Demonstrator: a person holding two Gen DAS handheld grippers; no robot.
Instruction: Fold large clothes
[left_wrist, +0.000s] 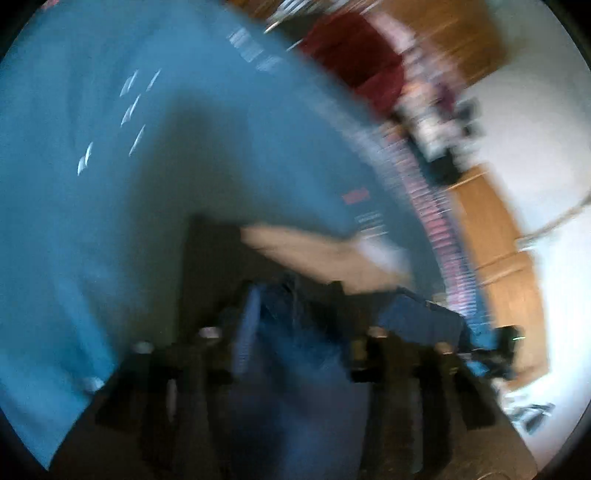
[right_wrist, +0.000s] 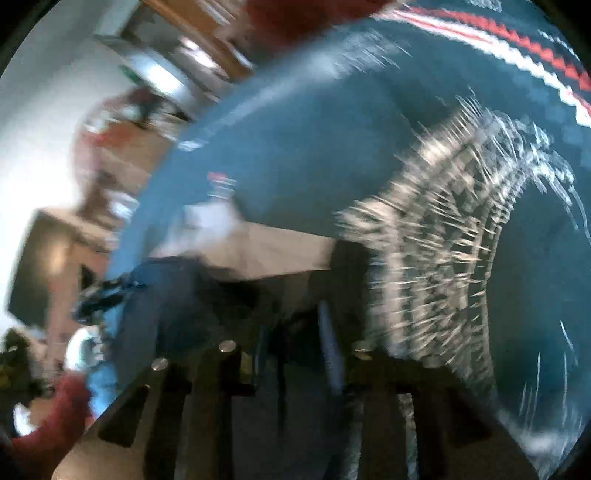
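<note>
We hold the dark blue garment (left_wrist: 295, 354) pinched in both the left gripper (left_wrist: 295, 295) and right gripper (right_wrist: 295, 317), lifted above the teal bedspread (left_wrist: 92, 221) so it hangs straight for folding.

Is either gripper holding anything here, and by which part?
Both grip dark blue denim-like cloth: the left gripper and right gripper each have it between the jaws. Blur hides which part.

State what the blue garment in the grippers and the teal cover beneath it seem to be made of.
Blue garment: likely denim, a dark blue matte cloth with a visible seam, though blurred. Teal cover: probably soft woven fabric, matte, lying smooth, with a red and white patterned border.
</note>
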